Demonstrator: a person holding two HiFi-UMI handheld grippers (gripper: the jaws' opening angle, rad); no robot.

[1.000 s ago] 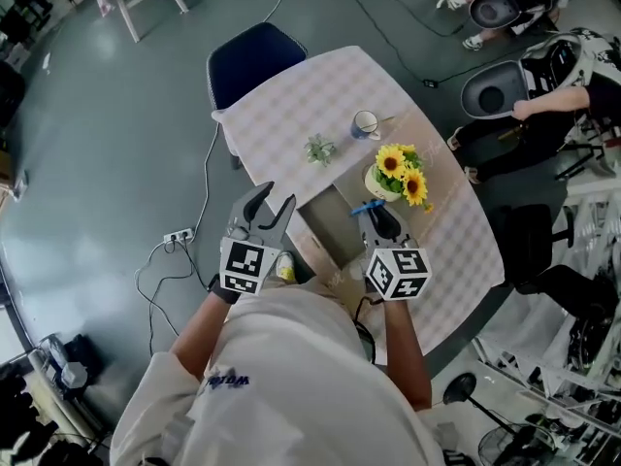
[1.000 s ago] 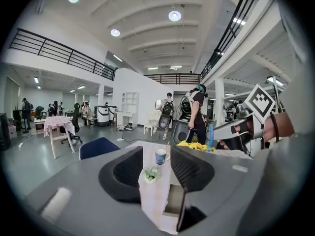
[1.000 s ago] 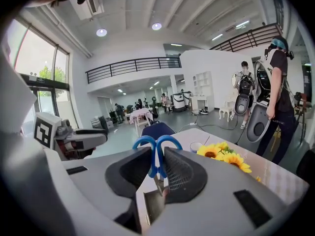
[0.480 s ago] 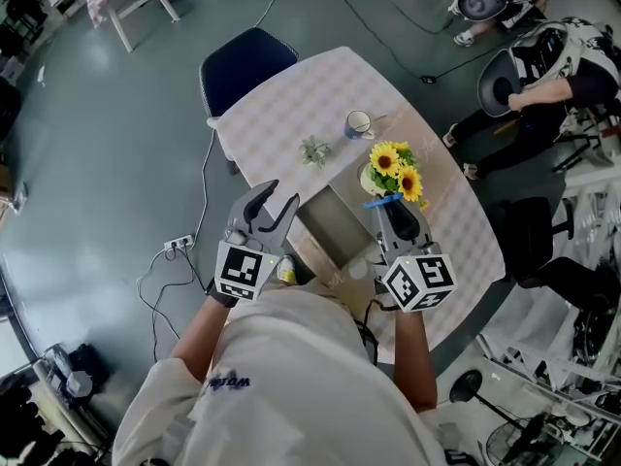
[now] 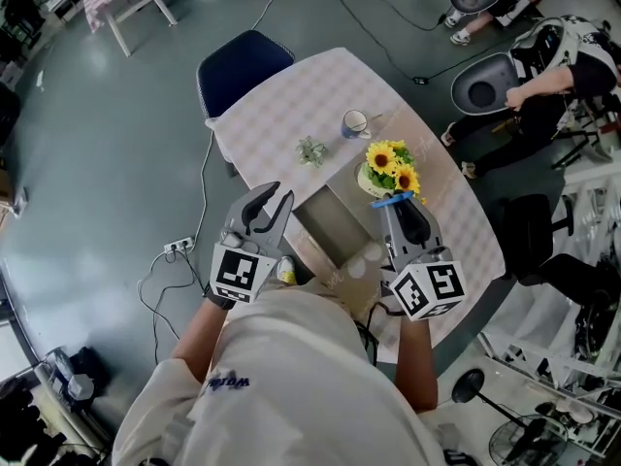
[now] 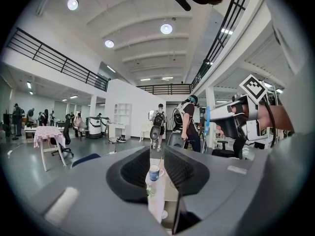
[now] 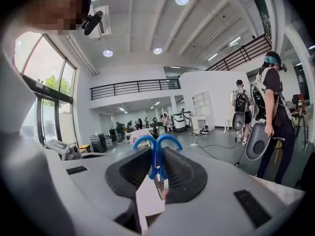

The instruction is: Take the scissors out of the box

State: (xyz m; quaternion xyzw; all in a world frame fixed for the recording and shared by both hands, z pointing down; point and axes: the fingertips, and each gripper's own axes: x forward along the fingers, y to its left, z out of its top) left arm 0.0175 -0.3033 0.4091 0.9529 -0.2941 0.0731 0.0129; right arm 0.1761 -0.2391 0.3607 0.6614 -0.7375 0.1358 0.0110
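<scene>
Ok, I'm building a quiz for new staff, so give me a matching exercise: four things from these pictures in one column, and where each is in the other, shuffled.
Things:
1 scissors
2 mug
3 sunflowers
4 chair

Places:
A on the floor at the table's edge
B between the mug and the right gripper
C in the right gripper's jaws
D on the table, beyond the sunflowers

Pairs: 1-C, 2-D, 3-B, 4-A

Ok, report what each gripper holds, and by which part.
Right gripper: blue scissors, pinched at the handles below the finger loops. Left gripper: nothing; its jaws have just been closing, empty.
</scene>
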